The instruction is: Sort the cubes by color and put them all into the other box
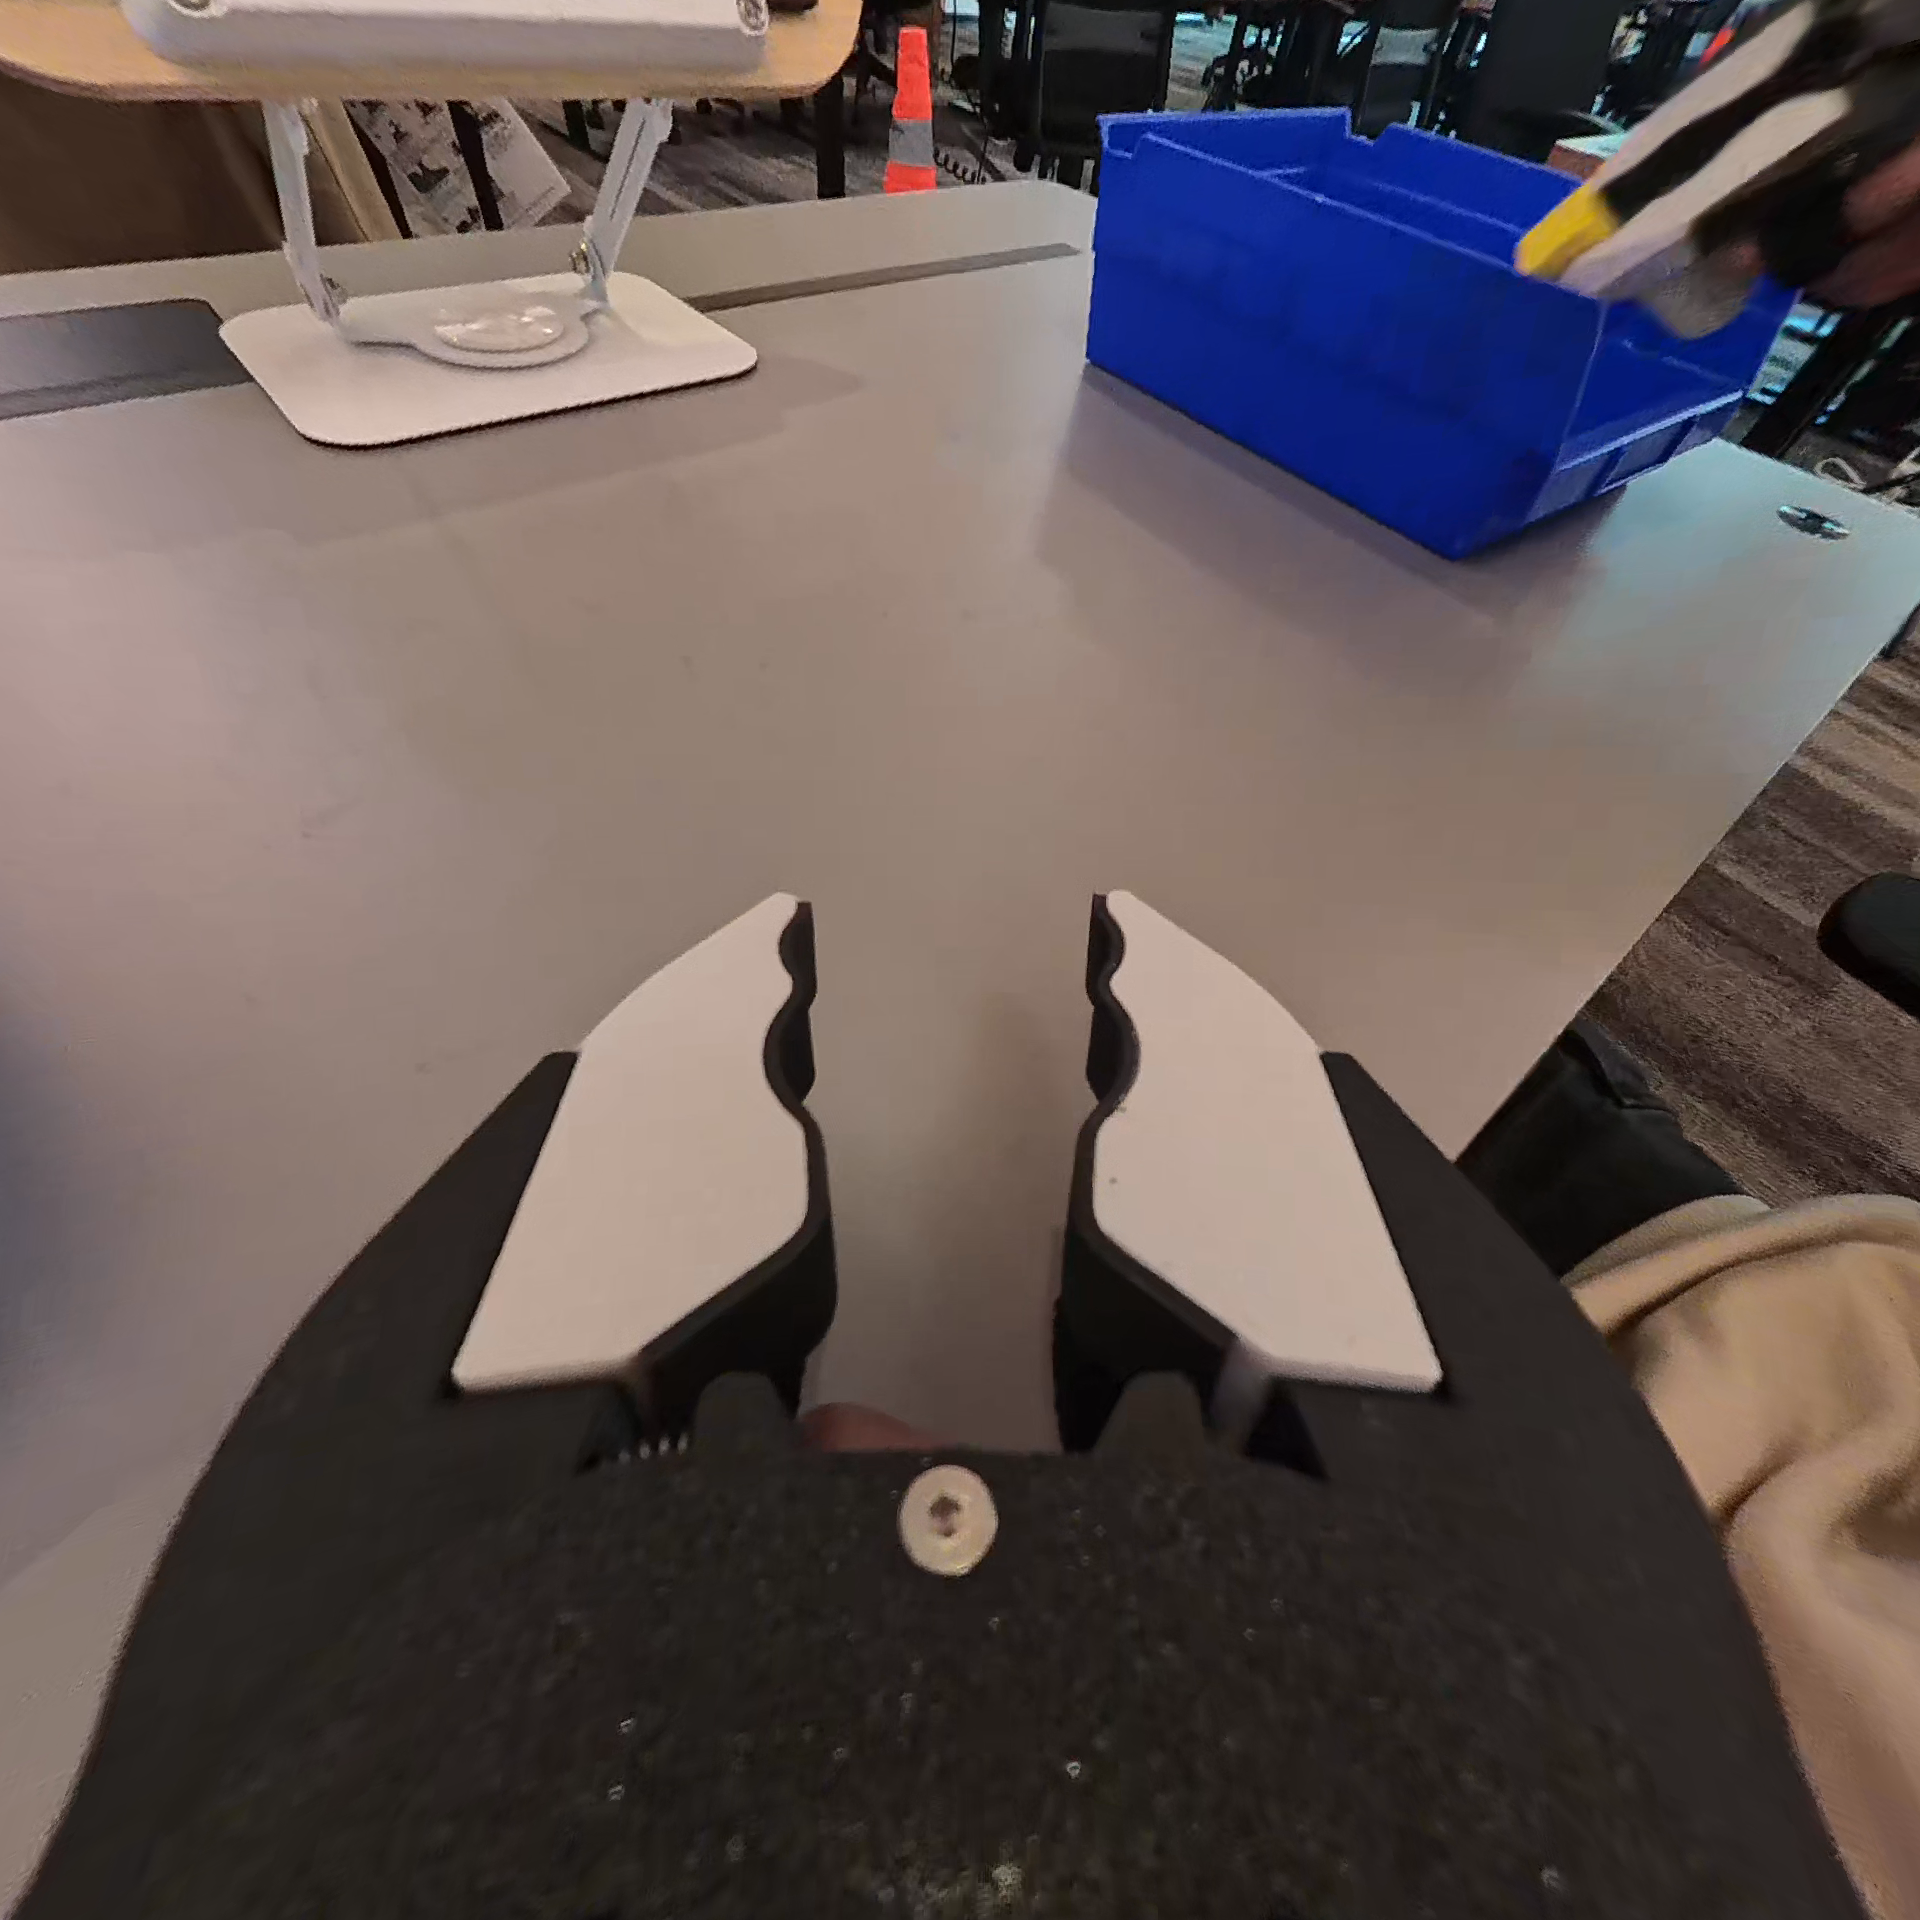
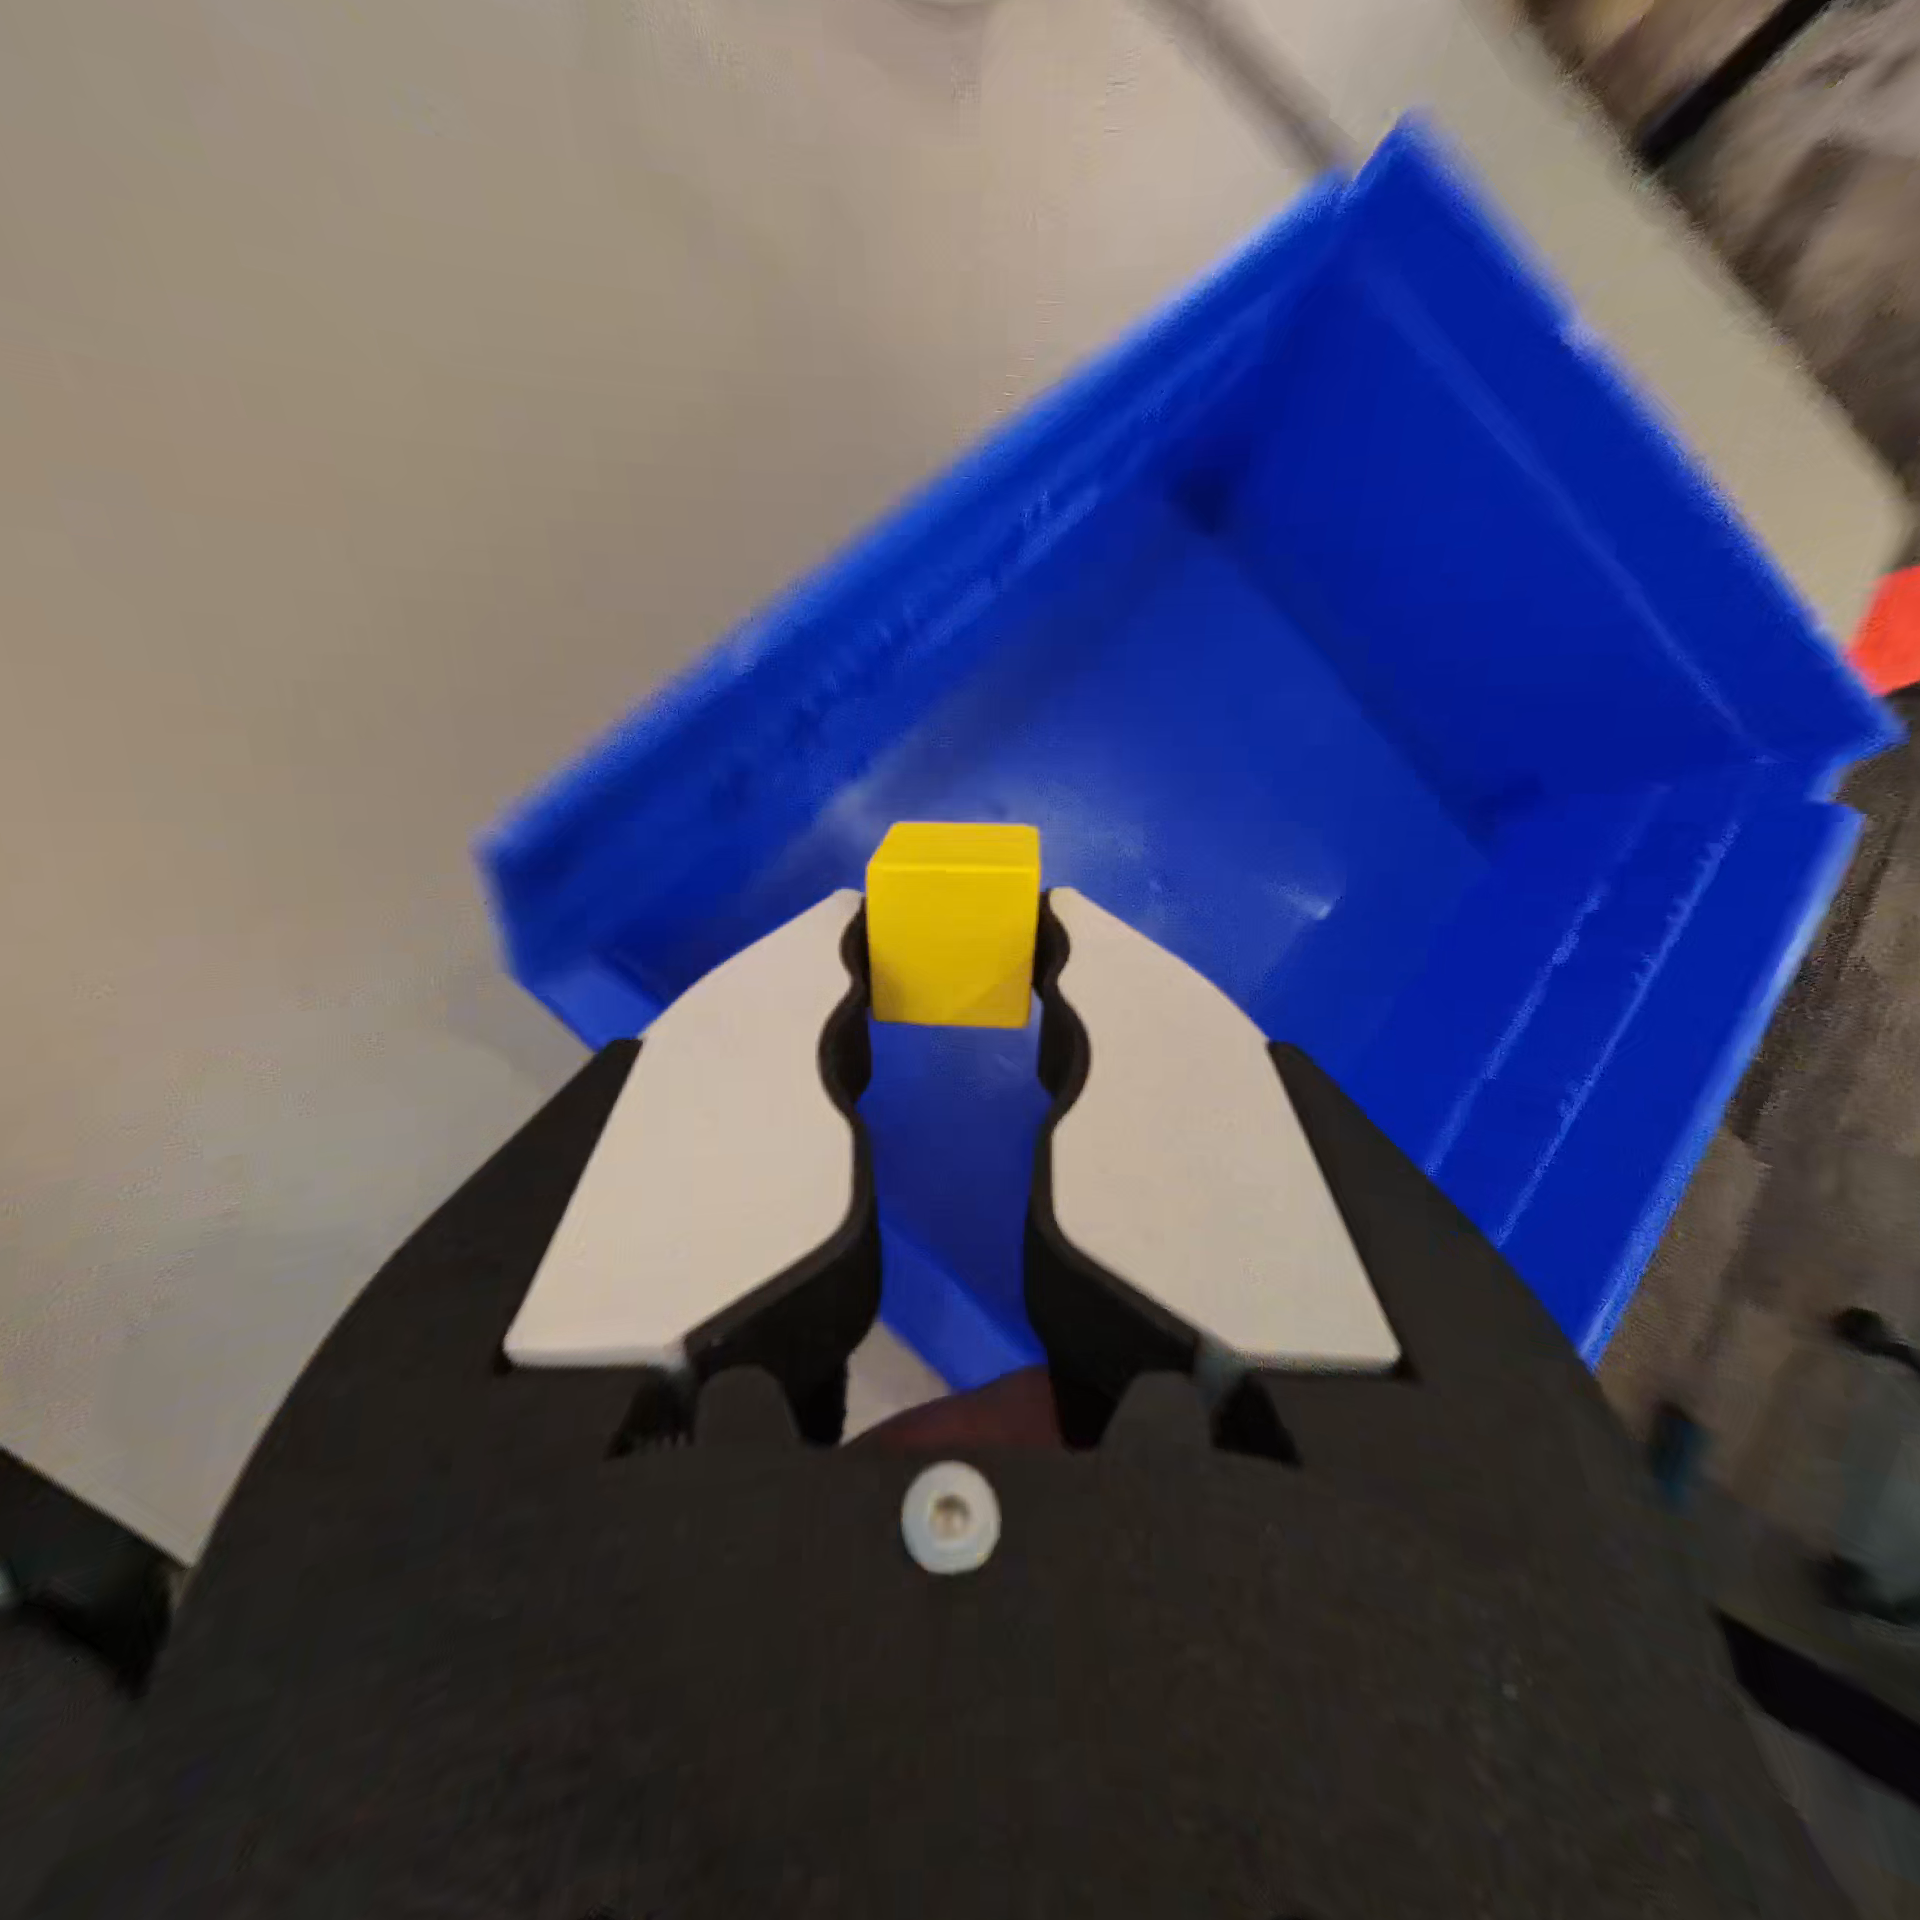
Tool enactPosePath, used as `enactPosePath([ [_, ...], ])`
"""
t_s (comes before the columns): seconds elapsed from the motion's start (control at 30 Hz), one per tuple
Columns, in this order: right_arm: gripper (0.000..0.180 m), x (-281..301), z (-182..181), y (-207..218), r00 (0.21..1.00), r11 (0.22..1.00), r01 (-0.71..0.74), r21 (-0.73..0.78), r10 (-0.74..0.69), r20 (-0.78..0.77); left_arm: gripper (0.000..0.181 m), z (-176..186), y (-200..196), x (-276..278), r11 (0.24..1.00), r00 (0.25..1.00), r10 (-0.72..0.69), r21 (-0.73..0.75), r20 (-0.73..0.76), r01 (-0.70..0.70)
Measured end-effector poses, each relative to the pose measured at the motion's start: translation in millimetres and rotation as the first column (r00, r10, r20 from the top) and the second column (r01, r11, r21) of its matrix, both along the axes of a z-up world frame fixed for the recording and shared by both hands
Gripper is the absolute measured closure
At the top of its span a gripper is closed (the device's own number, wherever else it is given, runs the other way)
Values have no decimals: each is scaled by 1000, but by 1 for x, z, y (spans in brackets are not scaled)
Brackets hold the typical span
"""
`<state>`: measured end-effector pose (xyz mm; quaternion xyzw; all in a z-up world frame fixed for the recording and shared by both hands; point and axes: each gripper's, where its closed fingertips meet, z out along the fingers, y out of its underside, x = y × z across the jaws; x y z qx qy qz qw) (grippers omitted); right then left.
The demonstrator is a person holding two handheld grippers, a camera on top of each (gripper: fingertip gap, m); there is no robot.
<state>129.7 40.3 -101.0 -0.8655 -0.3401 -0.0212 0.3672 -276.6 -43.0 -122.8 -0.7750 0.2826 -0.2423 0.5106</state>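
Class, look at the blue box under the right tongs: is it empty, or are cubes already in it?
Empty, as far as shown: the blue box has a bare floor. The yellow cube is still gripped in the right tongs above it.

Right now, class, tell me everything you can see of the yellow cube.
The yellow cube is a small, plain block with flat faces and sharp edges; it looks like smooth matte plastic. It is pinched at the fingertips of the right gripper, one finger on each of two opposite sides, and sticks out past the tips. It is held in the air above the open blue box, touching nothing else. The left wrist view shows it blurred above the box's rim.
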Motion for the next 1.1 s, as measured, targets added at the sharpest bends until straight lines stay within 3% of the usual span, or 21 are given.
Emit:
enactPosePath([
  [0.13,151,2,-51,-1,965,885,-214,-414,258,54,131,5,-7,3,1000,1000,-11,16,-8,12],
  [0.27,151,-7,-68,-7,933,772,-234,-591,350,88,129,7,-8,0,999,1000,5,33,-18,-5],
  [0.43,151,-22,-81,-8,933,726,-239,-645,356,55,128,8,-9,-3,1000,1000,8,12,7,-9],
  [0.57,151,-26,-88,-6,941,745,-242,-622,337,37,128,10,-9,-3,1000,1000,7,14,11,-7],
  [0.77,134,-18,-65,2,972,848,-206,-488,236,1,127,8,-9,-2,1000,1000,7,17,-9,-7],
  [0.83,134,-14,-27,0,988,937,-151,-315,157,-6,127,11,-6,-7,999,999,30,37,-20,-29],
  [0.9,133,-30,25,-8,988,995,-95,6,95,-124,128,13,-1,-17,995,996,80,56,-32,-79],
  [0.93,134,-48,50,-16,964,986,-47,162,88,-252,128,12,2,-22,993,993,110,57,-36,-108],
  [1.0,133,-99,77,-46,834,937,30,348,169,-526,127,11,9,-33,985,985,167,45,-33,-165],
  [1.07,133,-143,62,-75,700,933,102,344,179,-692,127,11,14,-38,979,980,200,32,-14,-200],
  [1.1,129,-163,47,-85,674,938,108,329,174,-718,127,11,16,-41,976,976,218,26,-10,-217],
])
